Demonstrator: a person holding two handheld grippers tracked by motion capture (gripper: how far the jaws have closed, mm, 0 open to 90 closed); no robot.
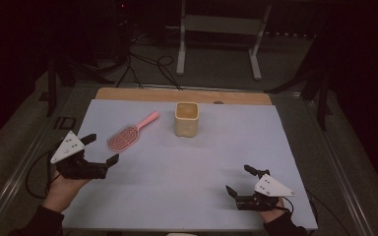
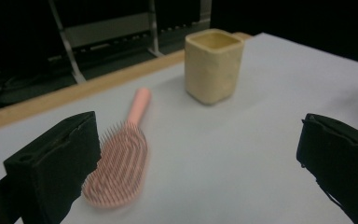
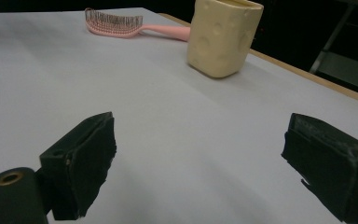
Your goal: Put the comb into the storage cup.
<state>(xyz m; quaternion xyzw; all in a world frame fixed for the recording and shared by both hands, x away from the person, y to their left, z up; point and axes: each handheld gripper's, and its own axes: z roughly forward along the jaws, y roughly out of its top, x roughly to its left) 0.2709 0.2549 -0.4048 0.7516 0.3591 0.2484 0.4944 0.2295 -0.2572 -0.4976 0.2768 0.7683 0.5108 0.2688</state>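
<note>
At the left of the high view, the left hand-held gripper (image 1: 101, 149) is held by a hand (image 1: 64, 189) over the near left part of the desk (image 1: 187, 167), which is covered by a pale sheet. Its jaws are spread wide and nothing is gripped between them. A grey three-cornered plate is carried on top of it, and a cable is trailed from it off the left edge. Just beyond its jaws, a pink hairbrush (image 1: 128, 133) is laid flat on the sheet with the bristles turned upward; its oval head is nearest the left hand-held gripper and its handle is pointed away towards the far right. In the left gripper view, the brush head is seen just beside the left jaw, though whether it is touched cannot be told. Farther right, near the far edge and about midway across, a cream-coloured square cup (image 1: 186, 118) is stood upright with its mouth open; it is set near the tip of the brush handle but apart from it. A bare strip of wood is left showing along the far edge behind the cup. At the right, the right hand-held gripper (image 1: 237, 180) is held low over the near right part of the desk, well apart from the cup and the brush. Its jaws are likewise opened wide, with only bare sheet seen between them.
</note>
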